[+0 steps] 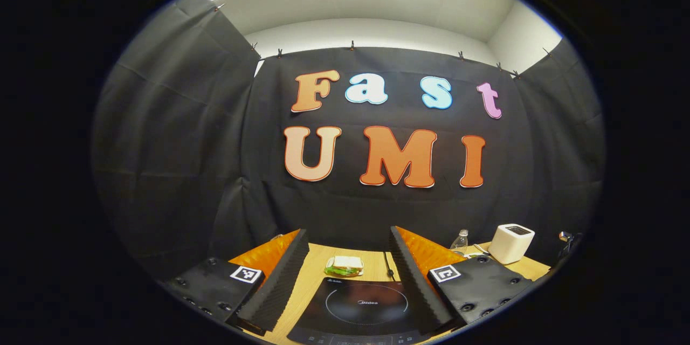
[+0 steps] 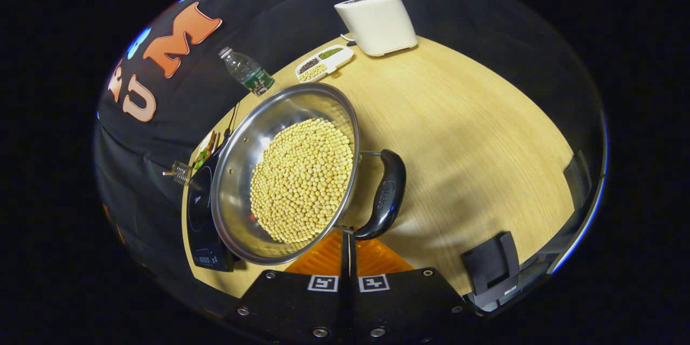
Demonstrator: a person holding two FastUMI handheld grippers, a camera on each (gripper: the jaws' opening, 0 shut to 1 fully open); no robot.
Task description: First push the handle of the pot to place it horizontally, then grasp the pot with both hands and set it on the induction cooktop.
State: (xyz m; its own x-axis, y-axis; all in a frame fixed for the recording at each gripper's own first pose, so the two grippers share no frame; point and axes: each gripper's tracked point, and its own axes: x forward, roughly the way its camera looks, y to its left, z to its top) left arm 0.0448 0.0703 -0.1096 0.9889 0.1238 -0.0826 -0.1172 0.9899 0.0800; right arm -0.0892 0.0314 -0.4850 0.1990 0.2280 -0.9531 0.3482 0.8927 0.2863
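Pressing together with jaws closed, right gripper [image 2: 347, 242] just below the pot's handle [image 2: 384, 195], apparently gripping nothing. Pot [image 2: 242, 172]: shiny steel, full of yellow beans [image 2: 302, 180], resting on the wooden table [image 2: 458, 135] with its far edge over the induction cooktop [image 2: 200, 226]. Spread wide, left gripper [image 1: 350, 275] hovering level above that cooktop [image 1: 361, 307].

in the right gripper view, the pot [image 2: 285, 178] of beans [image 2: 302, 180] sits on the table [image 2: 474, 135] beside the cooktop [image 2: 200, 221]; bottle [image 2: 248, 73], tray [image 2: 323, 63] and toaster [image 2: 377, 24] stand behind.
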